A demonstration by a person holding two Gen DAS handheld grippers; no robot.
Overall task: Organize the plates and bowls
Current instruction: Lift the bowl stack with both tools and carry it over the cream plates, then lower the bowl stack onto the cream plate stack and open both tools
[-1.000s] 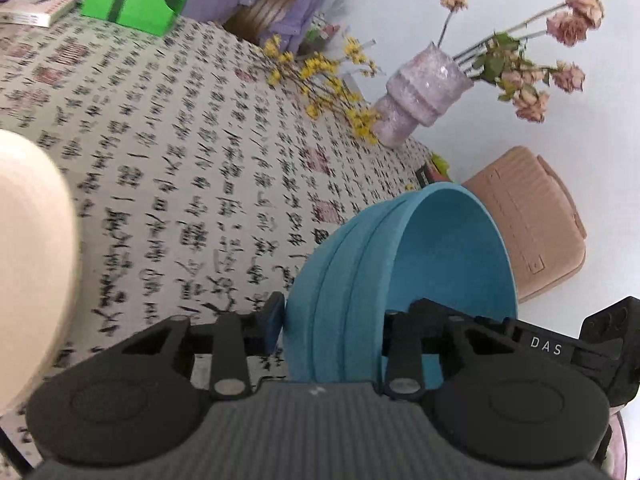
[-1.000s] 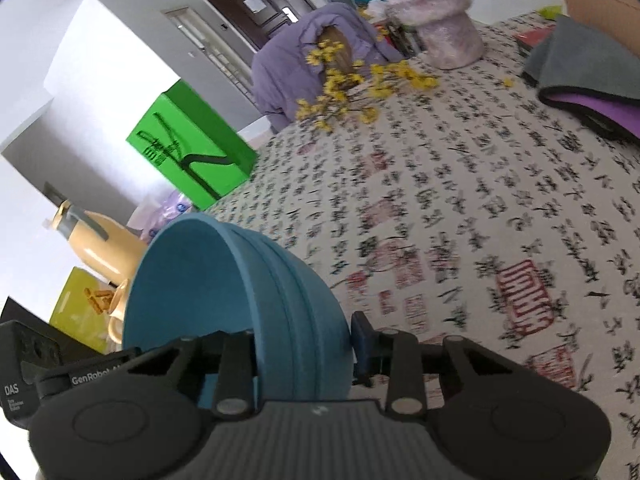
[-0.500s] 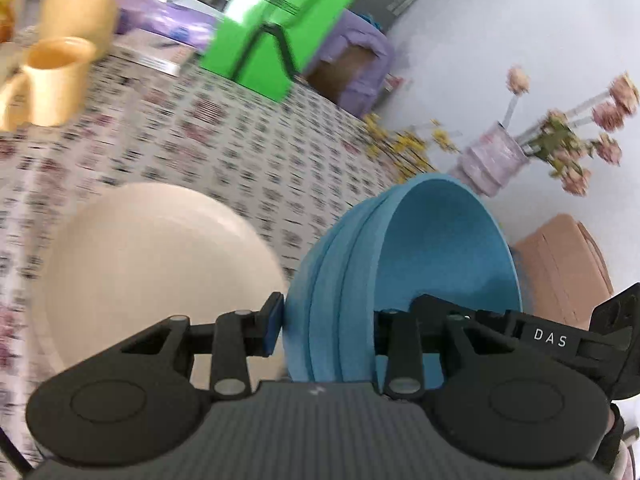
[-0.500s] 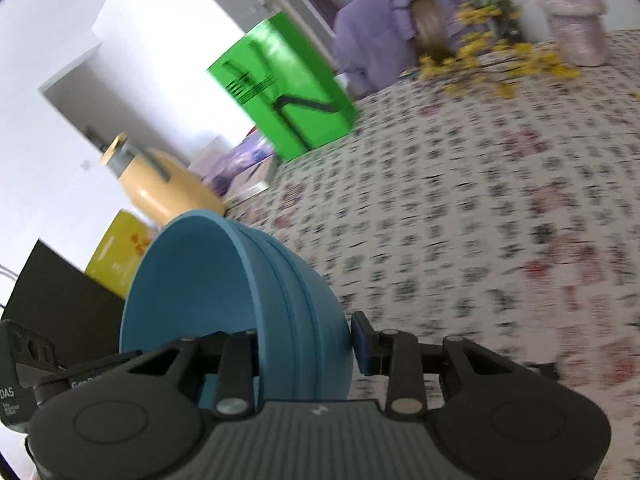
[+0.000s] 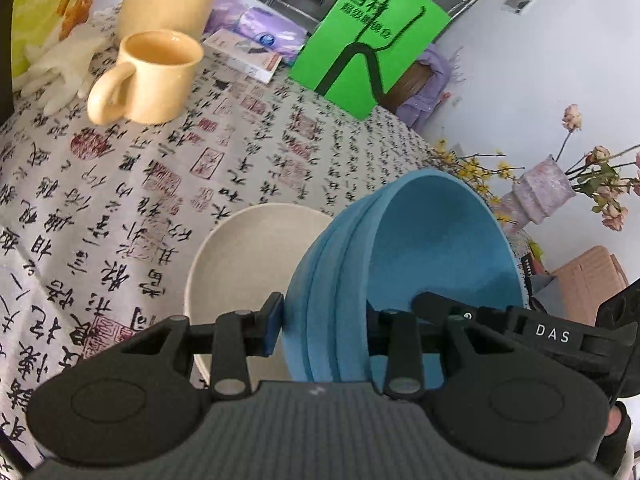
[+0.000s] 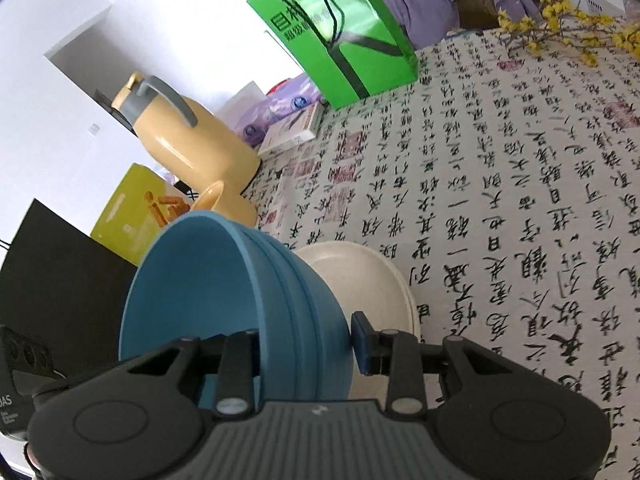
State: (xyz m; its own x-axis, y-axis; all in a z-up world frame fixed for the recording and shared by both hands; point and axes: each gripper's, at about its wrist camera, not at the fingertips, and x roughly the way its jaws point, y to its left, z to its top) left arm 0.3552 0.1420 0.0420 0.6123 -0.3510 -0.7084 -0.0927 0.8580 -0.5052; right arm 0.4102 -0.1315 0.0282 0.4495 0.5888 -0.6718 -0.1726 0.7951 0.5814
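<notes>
Gripping from both sides, I had my left gripper (image 5: 320, 330) and my right gripper (image 6: 306, 344) each with jaws clamped on the wall of the blue bowl (image 5: 404, 264), one finger inside it and one outside. I held the bowl tipped on edge above the counter (image 5: 120, 184), its ribbed outside facing the cream plate (image 5: 248, 256) that lay flat on the patterned cloth just beside and partly behind it. Nothing sat in the bowl, and the plate's face was bare where I could see it. Beyond the plate a wide stretch of cloth lay open, reaching to the green bag (image 5: 372, 36) standing at the far edge. Toward the left corner stood a yellow mug (image 5: 152, 76), which looked empty, with a pale glove (image 5: 60, 68) beside it and a yellow jug (image 6: 188, 140) behind; a small box (image 5: 248, 54) and purple packets (image 5: 268, 28) lay between the jug and the bag. At the opposite edge a vase (image 5: 542, 192) held faded roses, with yellow flower sprigs (image 6: 572, 28) spread on the cloth nearby, well apart from the plate.
</notes>
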